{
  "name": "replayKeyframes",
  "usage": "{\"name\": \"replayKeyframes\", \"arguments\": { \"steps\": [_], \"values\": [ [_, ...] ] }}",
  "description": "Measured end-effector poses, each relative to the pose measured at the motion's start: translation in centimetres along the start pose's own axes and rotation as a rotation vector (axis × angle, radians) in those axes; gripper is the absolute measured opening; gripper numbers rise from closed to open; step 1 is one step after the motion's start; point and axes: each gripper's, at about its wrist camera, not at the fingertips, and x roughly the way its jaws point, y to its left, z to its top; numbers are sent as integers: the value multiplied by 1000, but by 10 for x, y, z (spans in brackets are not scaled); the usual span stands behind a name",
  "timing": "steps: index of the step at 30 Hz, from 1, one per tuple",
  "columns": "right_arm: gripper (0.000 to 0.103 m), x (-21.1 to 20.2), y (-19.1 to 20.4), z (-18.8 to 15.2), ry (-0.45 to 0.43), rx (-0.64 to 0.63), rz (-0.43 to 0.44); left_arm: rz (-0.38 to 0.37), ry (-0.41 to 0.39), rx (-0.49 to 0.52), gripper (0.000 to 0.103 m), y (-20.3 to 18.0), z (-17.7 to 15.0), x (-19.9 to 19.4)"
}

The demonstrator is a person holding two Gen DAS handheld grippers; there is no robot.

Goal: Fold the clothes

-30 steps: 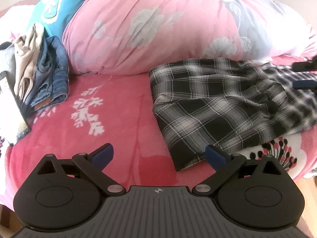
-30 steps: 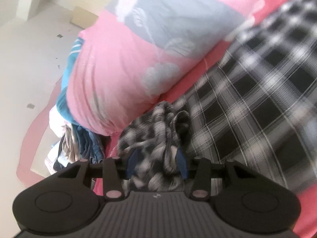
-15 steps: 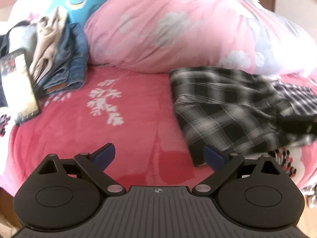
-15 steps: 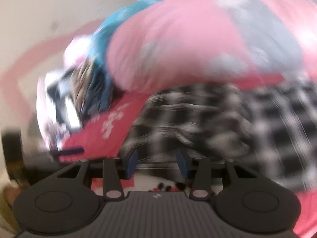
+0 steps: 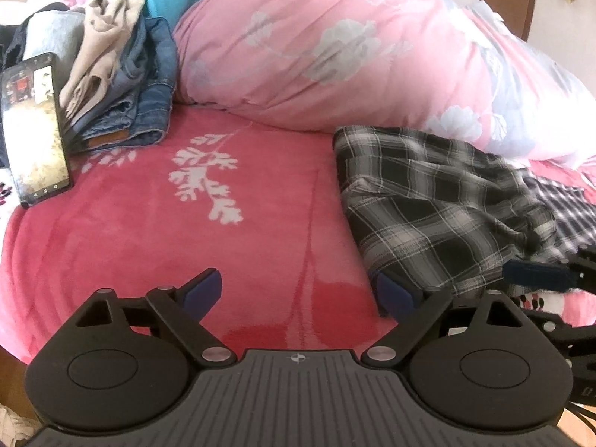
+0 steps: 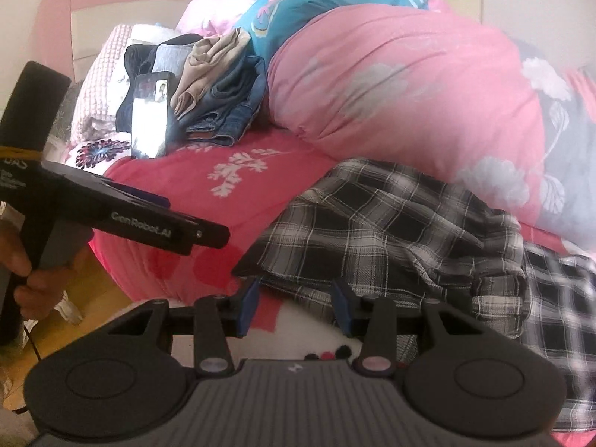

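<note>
Left wrist view shows the plaid garment (image 5: 439,201) lying on the red bedspread (image 5: 149,223), already doubled over on itself, its left edge fairly straight and its right part rumpled, running off toward a second, finer check pattern at the frame's edge. I judge the fold about midway: one layer is laid over, the creases are not smoothed, and at least one more fold is left. Behind and to the left, a stack of jeans (image 5: 141,85) and a beige item look already folded, so some of the pile seems done.

The left gripper (image 5: 298,290) has its jaws wide and closing slightly, with nothing between them; its right pad sits just at the garment's near corner. The right gripper (image 6: 296,303) has its jaws half apart at the garment's near hem, and the cloth edge lies just above the pads; whether they pinch it I cannot tell.

For room: the bedspread left of the garment is bare up to a phone (image 5: 35,130) propped by the jeans. The big pink duvet (image 5: 335,44) crowds the garment's far edge, and the bed's near edge drops away right under both tools
</note>
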Motion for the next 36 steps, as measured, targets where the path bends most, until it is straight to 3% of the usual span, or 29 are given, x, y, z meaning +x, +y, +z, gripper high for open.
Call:
{"name": "replayKeyframes", "arguments": {
  "steps": [9,13,24,29,36],
  "values": [
    [48,-7,-17,1,-45,34,-48,-1,-5,29,95,-15,4,0],
    [62,-15,-34,-2,-76,93,-71,-5,-4,51,99,-23,6,1],
    [76,-46,-98,-16,-208,326,-70,-17,17,93,100,-47,18,17],
    [78,-50,-131,-22,-218,444,-76,-13,18,106,100,-54,24,23],
    [83,-49,-179,-26,-220,646,15,-17,8,123,100,-63,30,31]
  ]
}}
